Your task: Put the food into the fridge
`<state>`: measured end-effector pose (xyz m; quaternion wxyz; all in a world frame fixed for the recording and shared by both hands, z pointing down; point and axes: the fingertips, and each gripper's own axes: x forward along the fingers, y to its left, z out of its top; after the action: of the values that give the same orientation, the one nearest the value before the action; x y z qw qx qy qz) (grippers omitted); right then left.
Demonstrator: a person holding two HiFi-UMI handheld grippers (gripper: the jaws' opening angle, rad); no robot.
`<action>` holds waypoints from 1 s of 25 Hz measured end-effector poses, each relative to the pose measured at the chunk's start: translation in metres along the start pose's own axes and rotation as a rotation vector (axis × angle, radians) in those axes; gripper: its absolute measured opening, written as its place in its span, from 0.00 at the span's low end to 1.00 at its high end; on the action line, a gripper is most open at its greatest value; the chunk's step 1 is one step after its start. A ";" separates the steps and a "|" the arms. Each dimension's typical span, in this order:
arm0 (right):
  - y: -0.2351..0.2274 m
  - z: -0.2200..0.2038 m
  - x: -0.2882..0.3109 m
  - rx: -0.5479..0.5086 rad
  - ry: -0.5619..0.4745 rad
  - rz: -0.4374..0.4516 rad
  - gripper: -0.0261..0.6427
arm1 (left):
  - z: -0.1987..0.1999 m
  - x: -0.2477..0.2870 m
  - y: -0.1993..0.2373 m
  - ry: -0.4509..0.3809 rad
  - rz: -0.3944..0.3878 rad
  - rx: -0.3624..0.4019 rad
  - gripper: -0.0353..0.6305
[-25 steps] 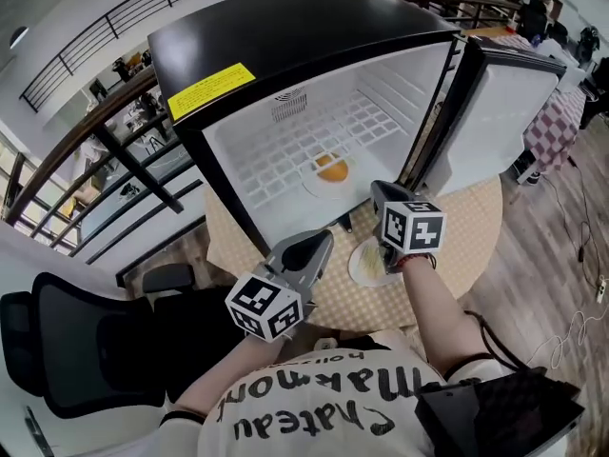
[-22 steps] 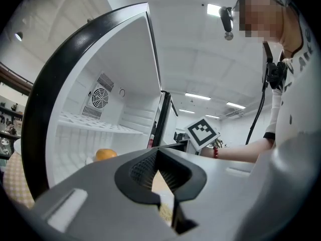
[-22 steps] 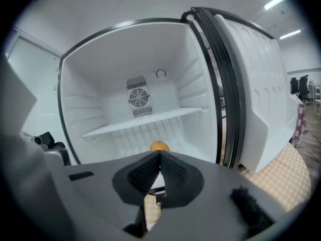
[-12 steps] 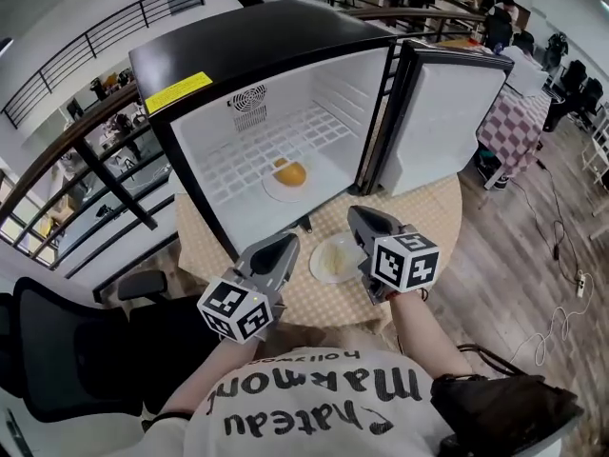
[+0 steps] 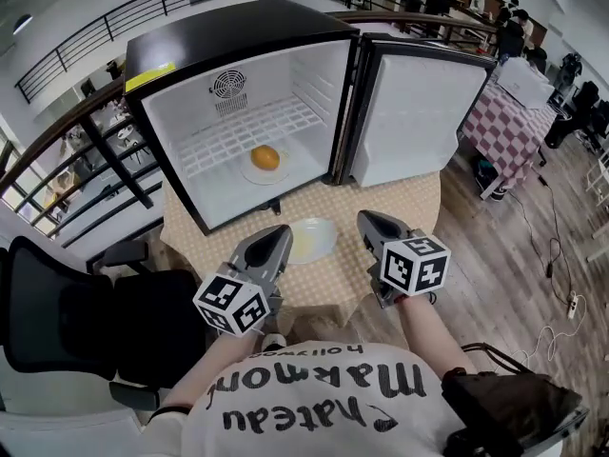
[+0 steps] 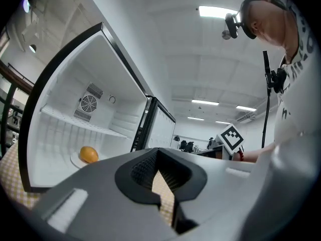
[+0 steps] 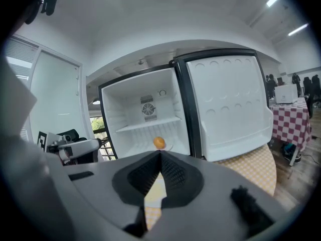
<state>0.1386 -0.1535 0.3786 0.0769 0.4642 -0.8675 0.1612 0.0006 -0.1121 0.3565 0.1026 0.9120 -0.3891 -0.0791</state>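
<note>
Both of my claws hang back over the near edge of the round worktop with its yellow checked cloth (image 5: 404, 198). My left claw (image 5: 278, 232) is pressed together with nothing in it, only cloth showing through the slit. My right claw (image 5: 367, 220) is the same, closed on nothing.

One round orange fruit (image 5: 265, 157) already sits on a small white plate (image 5: 249, 172) low inside the black fridge with the white lining (image 5: 238, 36), below its white shelf. A second white plate (image 5: 329, 228) lies on the worktop between my claws and the fridge mouth, with something pale yellow on it that I cannot name. I judge that plate to be my next load.

To do it well I would spread one claw first, come in low and level, pinch the near rim, and keep the plate flat so nothing slides off. It must clear the fridge's bottom front lip before I set it down.

The white-lined fridge door (image 5: 414, 112) stands wide open on my right, well apart from the plate, so the mouth is free. There is bare room beside the fruit's plate. The black office chair (image 5: 57, 312) at my left stays clear of the path
</note>
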 end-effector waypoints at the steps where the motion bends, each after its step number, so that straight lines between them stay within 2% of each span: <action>1: -0.003 -0.001 -0.006 -0.006 -0.001 0.007 0.06 | -0.002 0.001 -0.006 -0.005 0.010 0.001 0.05; 13: -0.004 -0.049 -0.068 -0.008 0.041 0.097 0.06 | -0.041 -0.032 -0.077 -0.021 0.126 -0.018 0.05; 25: 0.025 -0.078 -0.114 -0.026 0.049 0.178 0.06 | -0.064 -0.077 -0.123 -0.032 0.203 -0.025 0.05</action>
<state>0.1800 -0.0244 0.4146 0.0894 0.3801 -0.9053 0.1675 0.0474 0.0354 0.3932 0.1152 0.8651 -0.4803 -0.0877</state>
